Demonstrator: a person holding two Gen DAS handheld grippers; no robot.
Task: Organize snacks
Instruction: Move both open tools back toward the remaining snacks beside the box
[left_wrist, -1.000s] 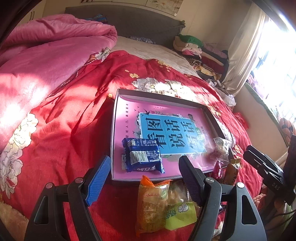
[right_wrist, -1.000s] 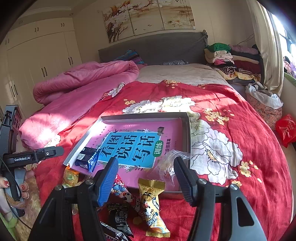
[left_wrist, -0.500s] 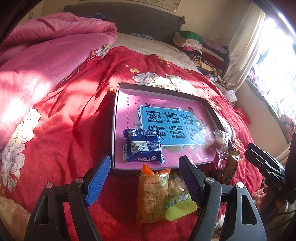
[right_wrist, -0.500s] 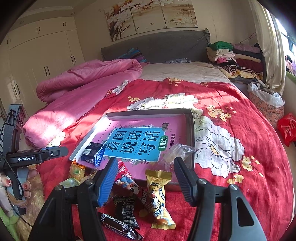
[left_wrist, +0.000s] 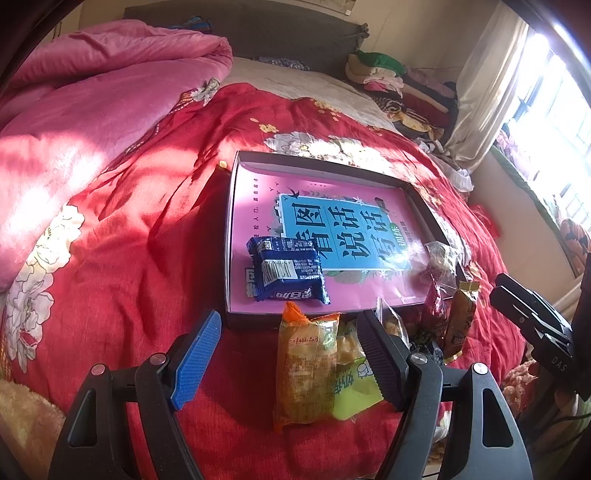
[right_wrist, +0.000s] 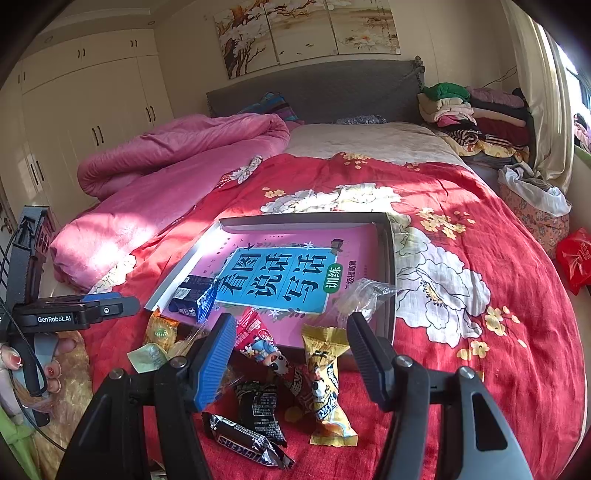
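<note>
Both ribbed-padded grippers, left gripper (left_wrist: 288, 354) and right gripper (right_wrist: 291, 354), gape empty over crinkly snack packets (right_wrist: 325, 384)

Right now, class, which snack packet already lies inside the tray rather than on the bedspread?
The dark blue packet, lying in the tray's near left corner. The orange packet and the yellow packet lie outside, on the red bedspread.

Black tongs (left_wrist: 288, 354); one blue pad, one seemingly black.
</note>
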